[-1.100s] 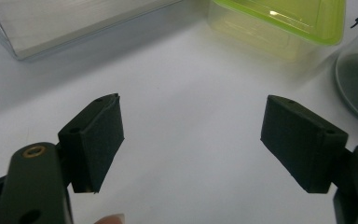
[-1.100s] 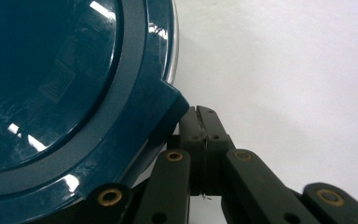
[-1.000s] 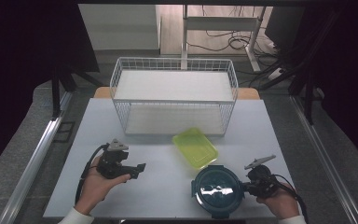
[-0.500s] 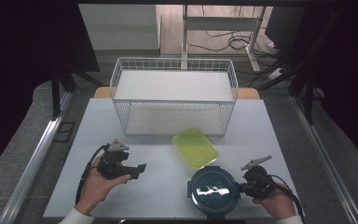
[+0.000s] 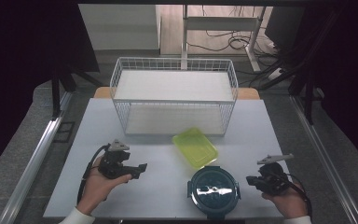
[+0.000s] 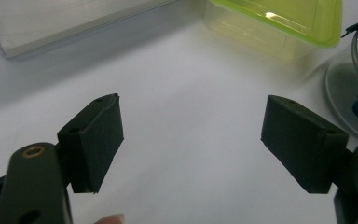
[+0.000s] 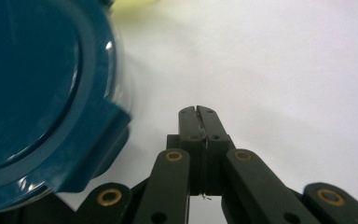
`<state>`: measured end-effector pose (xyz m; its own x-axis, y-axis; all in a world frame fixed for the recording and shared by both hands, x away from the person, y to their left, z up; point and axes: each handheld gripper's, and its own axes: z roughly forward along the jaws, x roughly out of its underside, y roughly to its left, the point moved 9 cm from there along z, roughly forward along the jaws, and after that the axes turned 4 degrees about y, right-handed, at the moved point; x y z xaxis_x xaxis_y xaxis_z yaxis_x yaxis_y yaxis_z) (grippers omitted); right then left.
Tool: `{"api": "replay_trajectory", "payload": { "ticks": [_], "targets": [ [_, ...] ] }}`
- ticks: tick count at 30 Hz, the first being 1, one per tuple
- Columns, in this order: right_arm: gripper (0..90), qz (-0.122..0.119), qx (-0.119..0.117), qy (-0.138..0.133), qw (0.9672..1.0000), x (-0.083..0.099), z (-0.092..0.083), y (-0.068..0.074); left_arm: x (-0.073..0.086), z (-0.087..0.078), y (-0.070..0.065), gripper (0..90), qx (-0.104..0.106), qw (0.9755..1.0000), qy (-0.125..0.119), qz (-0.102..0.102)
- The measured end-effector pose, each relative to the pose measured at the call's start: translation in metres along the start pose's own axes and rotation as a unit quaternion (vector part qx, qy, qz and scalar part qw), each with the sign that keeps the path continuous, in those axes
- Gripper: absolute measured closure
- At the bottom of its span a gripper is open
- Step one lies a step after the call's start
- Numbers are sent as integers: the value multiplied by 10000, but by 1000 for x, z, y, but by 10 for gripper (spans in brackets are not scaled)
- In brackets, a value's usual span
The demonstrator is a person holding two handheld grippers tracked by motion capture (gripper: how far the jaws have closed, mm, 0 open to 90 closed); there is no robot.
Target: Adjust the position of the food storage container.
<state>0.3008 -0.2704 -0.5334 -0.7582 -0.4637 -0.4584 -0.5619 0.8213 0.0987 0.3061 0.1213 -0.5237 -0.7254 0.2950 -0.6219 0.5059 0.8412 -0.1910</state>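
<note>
My right tool [image 5: 251,179] is clenched on nothing, just right of the round blue-lidded tub [image 5: 213,191] at the counter's [image 5: 158,196] near edge. My left tool [image 5: 142,166] is released, well left of the tub. A green box [image 5: 195,147] lies just behind the tub, a wire basket [image 5: 175,95] farther back. I see no readable writing.

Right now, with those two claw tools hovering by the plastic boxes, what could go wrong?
The right gripper is shut and empty beside the round blue-lidded container, which sits near the table's front edge; a sideways nudge might push it off. The green-lidded box lies close behind it, so sliding the round container forward could bump it. The left gripper stands open over bare table, so for now it steadies nothing.
</note>
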Motion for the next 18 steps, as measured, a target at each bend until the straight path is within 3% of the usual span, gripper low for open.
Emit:
{"api": "replay_trajectory", "payload": {
  "ticks": [4,6,11,15,18],
  "targets": [
    [855,240,-135,-503,9984,-8,-9,-8,1,0,0,202,45,9999,-61,-68],
    [837,269,-150,-570,9979,-9,-9,-9,2,-1,0,200,74,9999,-110,-105],
    [414,508,-190,-934,9941,-16,-11,-13,2,-7,0,188,86,9994,-248,-229],
    [285,675,-288,-1114,9911,-18,-12,-16,2,-9,0,173,137,9989,-291,-327],
    [252,792,-350,-1219,9888,-21,-14,-19,5,-10,1,169,146,9989,-264,-358]
  ]
}}
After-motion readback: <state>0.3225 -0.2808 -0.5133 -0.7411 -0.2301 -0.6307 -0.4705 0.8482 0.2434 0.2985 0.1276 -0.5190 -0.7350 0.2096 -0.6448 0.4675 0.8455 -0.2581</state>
